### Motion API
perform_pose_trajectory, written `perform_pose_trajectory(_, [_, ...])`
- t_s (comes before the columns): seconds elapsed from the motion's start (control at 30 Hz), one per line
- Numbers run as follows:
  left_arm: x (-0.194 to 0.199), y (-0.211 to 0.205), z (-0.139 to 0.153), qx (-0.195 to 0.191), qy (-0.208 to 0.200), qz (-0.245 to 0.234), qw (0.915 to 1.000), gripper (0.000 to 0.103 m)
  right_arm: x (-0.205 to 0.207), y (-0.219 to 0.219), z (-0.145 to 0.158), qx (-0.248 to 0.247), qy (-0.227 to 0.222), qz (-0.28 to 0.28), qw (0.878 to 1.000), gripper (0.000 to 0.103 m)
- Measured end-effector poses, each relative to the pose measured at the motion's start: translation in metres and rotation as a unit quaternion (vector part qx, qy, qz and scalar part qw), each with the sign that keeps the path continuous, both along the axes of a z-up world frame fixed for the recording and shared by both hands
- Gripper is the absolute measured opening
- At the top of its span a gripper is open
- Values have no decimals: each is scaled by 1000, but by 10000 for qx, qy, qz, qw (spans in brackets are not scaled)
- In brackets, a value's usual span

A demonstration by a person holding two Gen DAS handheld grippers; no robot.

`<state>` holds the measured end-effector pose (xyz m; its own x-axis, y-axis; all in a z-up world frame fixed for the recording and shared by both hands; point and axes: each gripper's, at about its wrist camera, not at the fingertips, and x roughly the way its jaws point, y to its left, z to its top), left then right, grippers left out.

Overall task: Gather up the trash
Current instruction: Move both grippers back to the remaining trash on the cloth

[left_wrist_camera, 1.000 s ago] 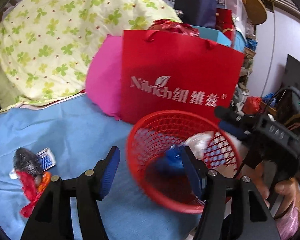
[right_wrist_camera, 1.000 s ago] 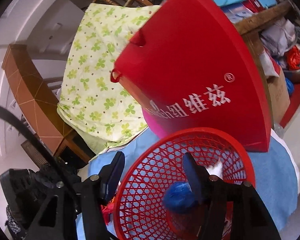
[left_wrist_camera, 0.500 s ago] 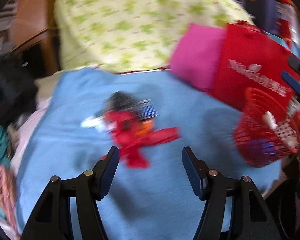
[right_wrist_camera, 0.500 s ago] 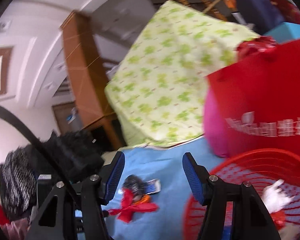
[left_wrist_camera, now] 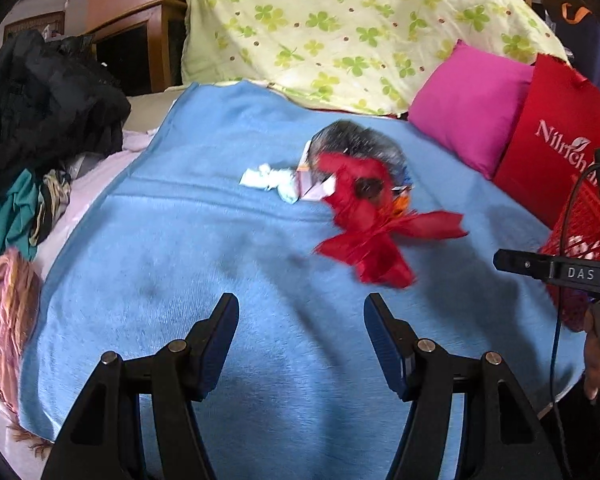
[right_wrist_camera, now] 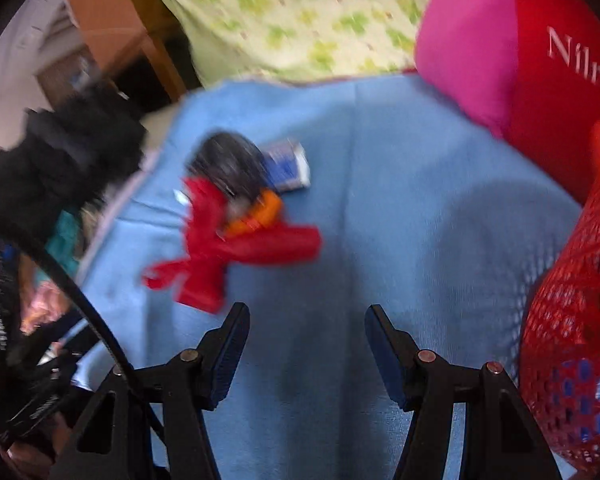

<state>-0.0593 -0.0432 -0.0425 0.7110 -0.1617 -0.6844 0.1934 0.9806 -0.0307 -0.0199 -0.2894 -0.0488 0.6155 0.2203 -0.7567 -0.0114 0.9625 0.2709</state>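
A pile of trash lies on the blue blanket [left_wrist_camera: 180, 240]: a red crumpled wrapper [left_wrist_camera: 372, 220], a dark grey bag [left_wrist_camera: 356, 140], a white tissue [left_wrist_camera: 268, 178] and an orange scrap. In the right wrist view the red wrapper [right_wrist_camera: 228, 248], grey bag [right_wrist_camera: 228, 168], orange scrap [right_wrist_camera: 264, 212] and a blue-white packet [right_wrist_camera: 288, 164] show blurred. My left gripper [left_wrist_camera: 300, 340] is open and empty, short of the pile. My right gripper [right_wrist_camera: 306, 348] is open and empty above the blanket [right_wrist_camera: 400, 220]. The red mesh basket [right_wrist_camera: 572, 340] holding trash is at its right; it also shows in the left wrist view [left_wrist_camera: 580, 240].
A red paper bag [left_wrist_camera: 560, 148], a pink pillow [left_wrist_camera: 468, 108] and a clover-print quilt [left_wrist_camera: 340, 20] stand behind the blanket. Dark clothes [left_wrist_camera: 40, 100] and coloured fabrics [left_wrist_camera: 8, 300] pile at the left edge. A wooden headboard [left_wrist_camera: 132, 8] is at the back left.
Both grippers swung left, away from the red basket and toward the trash pile on the blanket. The basket now sits at the right edge of both views. Both stay open.
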Motion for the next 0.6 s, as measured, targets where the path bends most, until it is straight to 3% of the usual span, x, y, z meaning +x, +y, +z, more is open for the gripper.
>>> perform_pose_trajectory(0.2, [11,5,-24,134,89,29,9999,66,18,-5,-47,-607,863,-359,9938,64])
perform_pose_trajectory(0.3, [15,4,-30,100,163,-38,9998,66,14,3,-50,-1074,701,-249,9914,67])
perform_pose_trajectory(0.4, [20,5,-37,92,291,-42,9995,68,9,10,-56,-1508,536,-256,9868,77])
perform_pose_trajectory(0.47, [24,4,-43,111,443,-3,9990,69,4,3,-60,-1440,503,-604,9865,89])
perform_pose_trajectory(0.6, [28,8,-55,91,620,83,9980,72,-4,-6,-66,-1446,362,-894,9848,97])
